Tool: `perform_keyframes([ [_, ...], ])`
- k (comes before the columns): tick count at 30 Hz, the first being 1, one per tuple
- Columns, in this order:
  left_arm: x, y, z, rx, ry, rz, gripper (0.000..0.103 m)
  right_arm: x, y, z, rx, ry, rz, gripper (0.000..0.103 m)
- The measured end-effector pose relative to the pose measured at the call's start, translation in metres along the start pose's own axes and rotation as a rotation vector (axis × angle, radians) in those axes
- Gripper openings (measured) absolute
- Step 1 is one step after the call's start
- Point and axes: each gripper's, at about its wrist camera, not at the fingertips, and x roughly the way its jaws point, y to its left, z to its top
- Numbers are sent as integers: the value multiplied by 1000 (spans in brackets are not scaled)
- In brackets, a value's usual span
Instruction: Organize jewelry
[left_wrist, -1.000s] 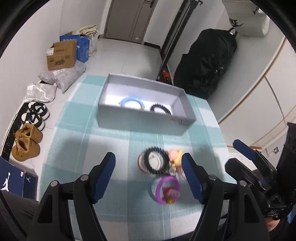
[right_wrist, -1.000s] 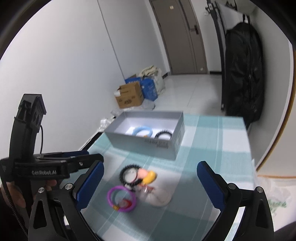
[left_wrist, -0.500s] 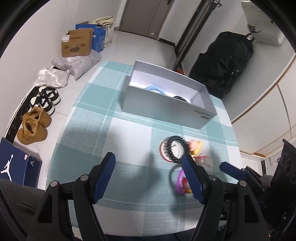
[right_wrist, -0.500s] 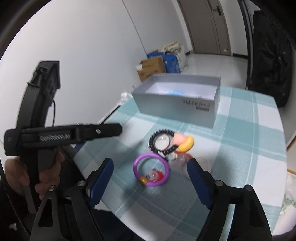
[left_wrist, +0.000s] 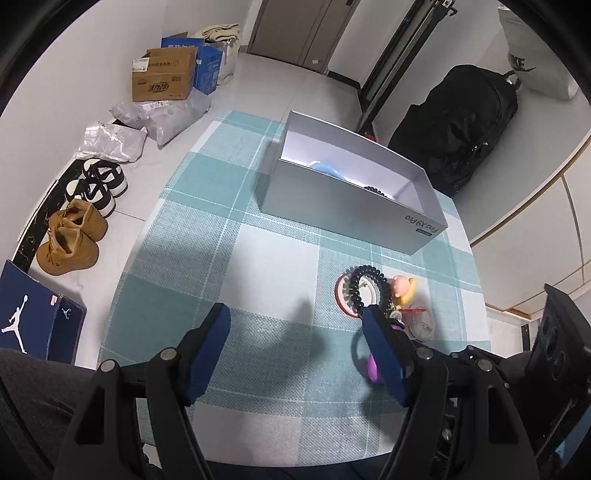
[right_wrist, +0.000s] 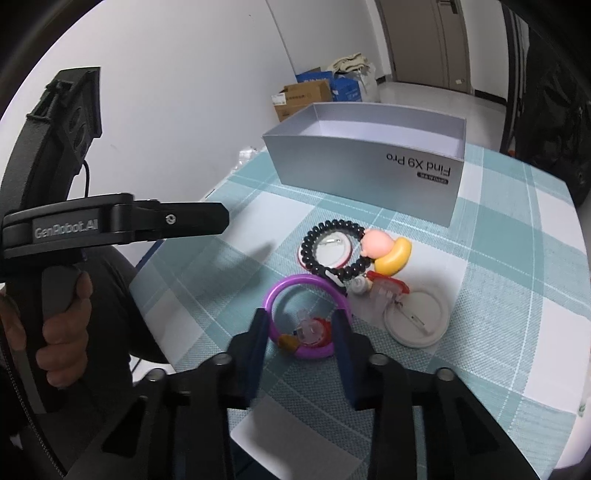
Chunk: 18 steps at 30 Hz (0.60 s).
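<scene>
A purple bangle (right_wrist: 295, 291) lies on the teal checked cloth (right_wrist: 498, 302), with a small red and clear charm (right_wrist: 314, 328) inside it. My right gripper (right_wrist: 301, 332) has closed in around the bangle's near part, fingers on either side, touching or nearly so. Behind it lie a black bead bracelet (right_wrist: 332, 251), a pink and yellow figure (right_wrist: 388, 251) and a round white badge (right_wrist: 417, 321). The open grey box (right_wrist: 365, 166) holds a blue bangle (left_wrist: 325, 170) and a black bracelet (left_wrist: 376, 192). My left gripper (left_wrist: 295, 332) is open and empty, left of the pile.
Another white badge (left_wrist: 347, 291) lies under the black bracelet. The table's near edge is close below both grippers. On the floor to the left are shoes (left_wrist: 70, 240), parcels and cardboard boxes (left_wrist: 162, 77). A black bag (left_wrist: 461, 125) stands behind the table.
My right gripper has come down and forward to the purple bangle and narrowed its fingers around it. My left gripper has drawn back and left, away from the pile.
</scene>
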Motion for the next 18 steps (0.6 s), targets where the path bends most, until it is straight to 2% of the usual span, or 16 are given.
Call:
perform_keyframes([
  [8, 4, -1, -1, 8, 25, -4, 70, 0, -7, 4, 39, 1, 25, 12],
  [10, 5, -3, -2, 13, 32, -6, 70, -2, -7, 5, 42, -8, 29, 4],
  [18, 9, -6, -6, 26, 55, -8, 70, -12, -7, 8, 51, -46, 52, 4],
])
